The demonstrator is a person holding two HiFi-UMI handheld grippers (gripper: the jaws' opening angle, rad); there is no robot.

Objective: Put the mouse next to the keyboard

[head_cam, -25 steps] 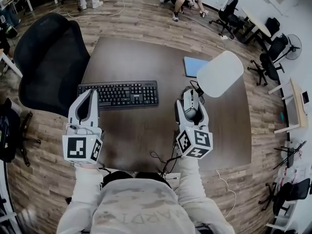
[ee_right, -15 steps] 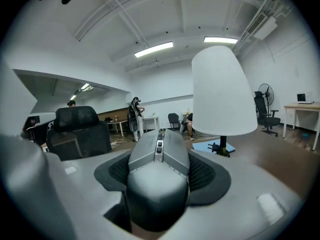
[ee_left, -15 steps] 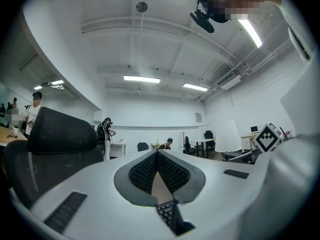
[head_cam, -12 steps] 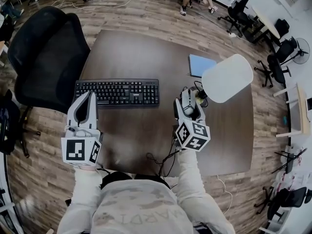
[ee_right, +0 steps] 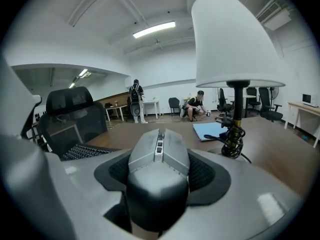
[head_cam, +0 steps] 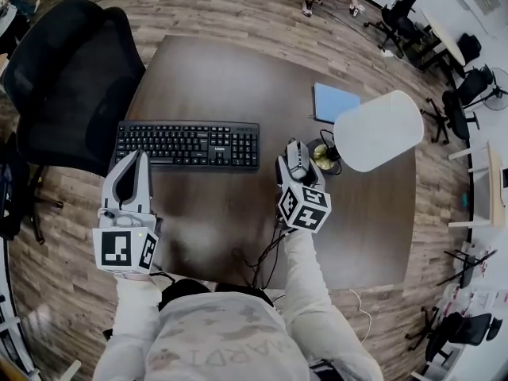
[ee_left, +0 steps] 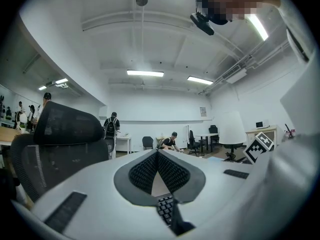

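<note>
Mouse (head_cam: 298,155) lengthwise in clamped fingers of right gripper (head_cam: 297,163), nose away from person; left gripper (head_cam: 137,159) fingers together, empty.

Mouse (ee_right: 159,154): silver-grey, darker at its rear. Keyboard (head_cam: 188,144): black. Table (head_cam: 214,78): dark brown. Lamp shade (head_cam: 378,130): white. Pad (head_cam: 335,101): light blue. Chair (head_cam: 71,78): black. Left tongs (head_cam: 137,159) and right tongs (head_cam: 292,163): pale grey (cubes patterned in black-and-white squares). Floor (head_cam: 262,14): brown wood planks.

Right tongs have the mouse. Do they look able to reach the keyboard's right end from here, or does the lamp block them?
Probably yes. The right tongs, shut on the mouse, sit just right of the keyboard with only bare table between; the lamp stands on their other side.
</note>
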